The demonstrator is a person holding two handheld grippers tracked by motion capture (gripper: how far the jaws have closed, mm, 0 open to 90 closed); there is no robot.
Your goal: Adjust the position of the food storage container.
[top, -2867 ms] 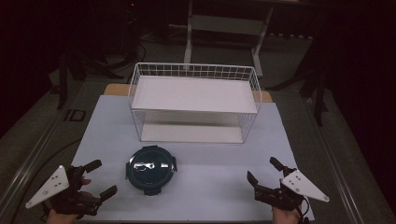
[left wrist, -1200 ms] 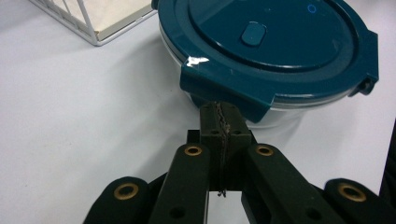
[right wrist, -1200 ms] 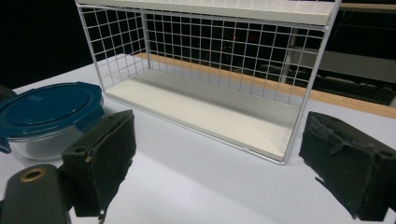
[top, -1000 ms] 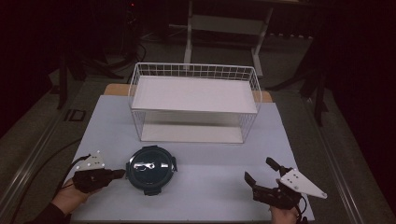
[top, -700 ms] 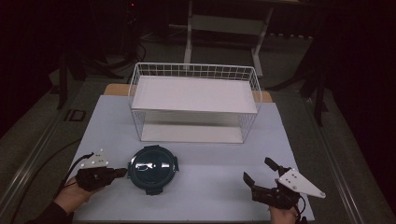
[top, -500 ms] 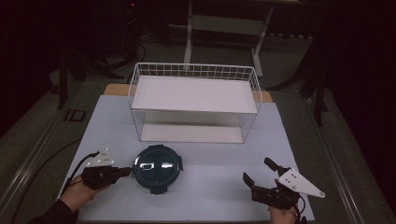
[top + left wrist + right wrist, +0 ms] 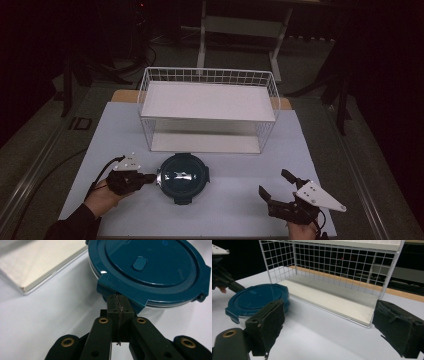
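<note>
Pushing calls for steady pressure: the left gripper, jaws pressed together, touches the blue lidded container (before the wire rack); the right gripper gapes idle

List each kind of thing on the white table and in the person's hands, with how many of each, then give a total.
Round dark-blue lidded container: 1
White wire rack: 1
Hand-held grippers: 2, the left gripper and the right gripper
Total: 4
</note>
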